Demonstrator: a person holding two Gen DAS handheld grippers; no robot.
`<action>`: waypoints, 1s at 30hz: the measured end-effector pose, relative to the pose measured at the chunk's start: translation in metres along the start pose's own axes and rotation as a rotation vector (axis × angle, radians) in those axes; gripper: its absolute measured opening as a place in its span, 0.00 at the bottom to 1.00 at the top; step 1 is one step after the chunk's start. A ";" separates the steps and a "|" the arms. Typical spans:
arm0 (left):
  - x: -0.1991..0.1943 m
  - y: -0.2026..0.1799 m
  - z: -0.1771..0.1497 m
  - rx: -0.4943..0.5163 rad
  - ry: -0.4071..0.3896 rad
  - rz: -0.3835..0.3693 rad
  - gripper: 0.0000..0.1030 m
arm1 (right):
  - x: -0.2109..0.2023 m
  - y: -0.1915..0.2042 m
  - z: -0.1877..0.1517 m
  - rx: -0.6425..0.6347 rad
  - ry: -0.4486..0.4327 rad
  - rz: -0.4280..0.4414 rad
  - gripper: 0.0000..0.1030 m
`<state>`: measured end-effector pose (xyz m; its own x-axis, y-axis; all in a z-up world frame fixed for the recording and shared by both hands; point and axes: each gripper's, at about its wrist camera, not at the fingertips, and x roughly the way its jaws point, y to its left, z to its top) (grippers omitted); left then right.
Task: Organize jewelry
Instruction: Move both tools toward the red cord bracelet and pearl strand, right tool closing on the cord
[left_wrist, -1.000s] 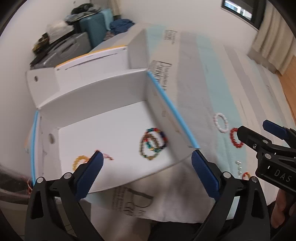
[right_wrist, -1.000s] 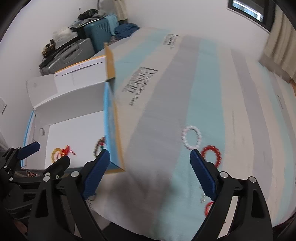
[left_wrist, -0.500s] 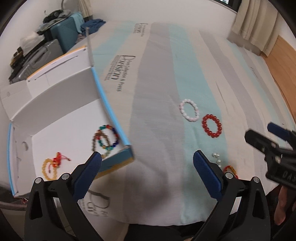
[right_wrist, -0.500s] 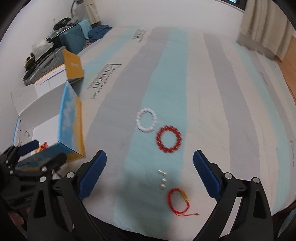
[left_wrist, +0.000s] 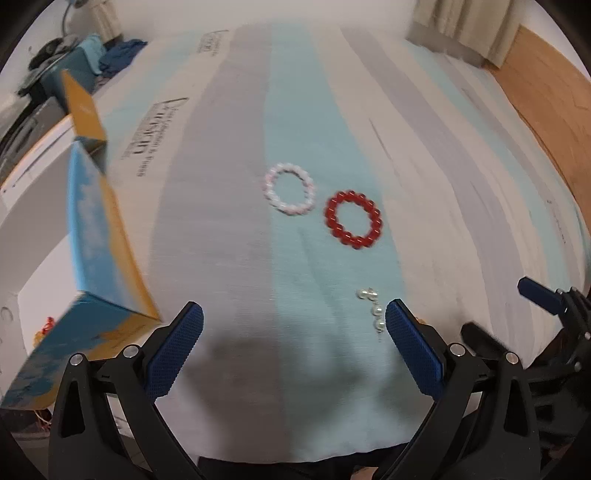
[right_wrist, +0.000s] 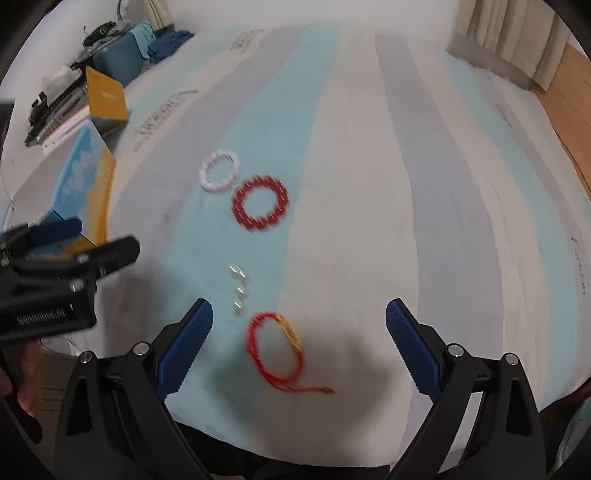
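Note:
On the striped bed cover lie a white bead bracelet (left_wrist: 290, 194) (right_wrist: 220, 170), a red bead bracelet (left_wrist: 353, 219) (right_wrist: 260, 208), a few clear pearl beads (left_wrist: 371, 307) (right_wrist: 239, 288) and a red cord bracelet (right_wrist: 275, 352). My left gripper (left_wrist: 293, 347) is open and empty above the cover, just short of the pearls. My right gripper (right_wrist: 298, 345) is open and empty, with the red cord bracelet between its fingers below. The open white box (left_wrist: 86, 236) (right_wrist: 79, 173) stands at the left; a yellow and red piece shows inside it (left_wrist: 46, 326).
Suitcases and clothes (right_wrist: 110, 55) are piled at the far left by the wall. Curtains (left_wrist: 465, 26) and wooden floor (left_wrist: 546, 96) are at the right. The bed's near edge runs just under both grippers. The left gripper shows in the right wrist view (right_wrist: 66, 266).
Both grippers have swung right, away from the box and over the loose jewelry. The box has slid to the left edge of both views. The red cord bracelet now sits under the right gripper.

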<state>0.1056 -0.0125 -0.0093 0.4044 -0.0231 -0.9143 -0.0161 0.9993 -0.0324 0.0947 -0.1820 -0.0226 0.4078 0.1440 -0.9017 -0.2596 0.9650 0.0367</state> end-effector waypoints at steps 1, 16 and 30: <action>0.005 -0.005 0.000 0.007 0.004 -0.005 0.94 | 0.002 -0.003 -0.004 0.003 0.002 0.000 0.88; 0.073 -0.050 -0.003 0.060 0.110 -0.050 0.85 | 0.060 -0.019 -0.047 -0.002 0.071 0.012 0.85; 0.115 -0.070 -0.006 0.066 0.205 -0.092 0.58 | 0.083 -0.027 -0.049 0.011 0.094 0.030 0.59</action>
<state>0.1479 -0.0851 -0.1140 0.2072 -0.1129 -0.9718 0.0754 0.9922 -0.0993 0.0927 -0.2063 -0.1199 0.3158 0.1518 -0.9366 -0.2600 0.9632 0.0684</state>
